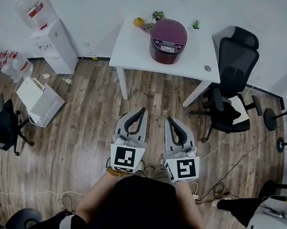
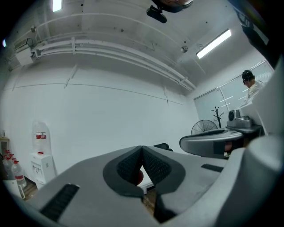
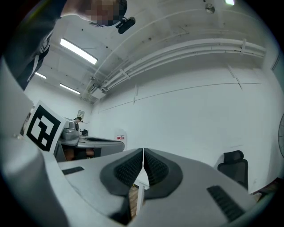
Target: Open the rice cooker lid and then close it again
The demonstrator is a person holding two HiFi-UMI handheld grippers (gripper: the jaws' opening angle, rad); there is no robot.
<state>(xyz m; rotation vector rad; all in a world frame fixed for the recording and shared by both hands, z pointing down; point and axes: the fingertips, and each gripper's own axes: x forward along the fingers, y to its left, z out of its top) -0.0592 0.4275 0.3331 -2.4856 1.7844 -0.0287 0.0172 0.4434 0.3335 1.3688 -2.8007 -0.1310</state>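
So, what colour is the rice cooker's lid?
The rice cooker lid is dark maroon; the head view shows it best.

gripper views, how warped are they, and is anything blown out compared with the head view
Left gripper view: strong fisheye with dark rounded corners; the wall pipes bow and the ceiling light is blown out. Right gripper view: same bowing, and the light strips glare. Head view: evenly lit, mild curve at the edges, rice cooker sharp.

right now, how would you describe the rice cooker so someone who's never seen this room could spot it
Find the white table standing between the water dispenser and the black office chair. Toward its back edge sits the rice cooker, lid down. It is the only big, round, dark maroon thing there; its neighbours are small green plants and a little yellow object.
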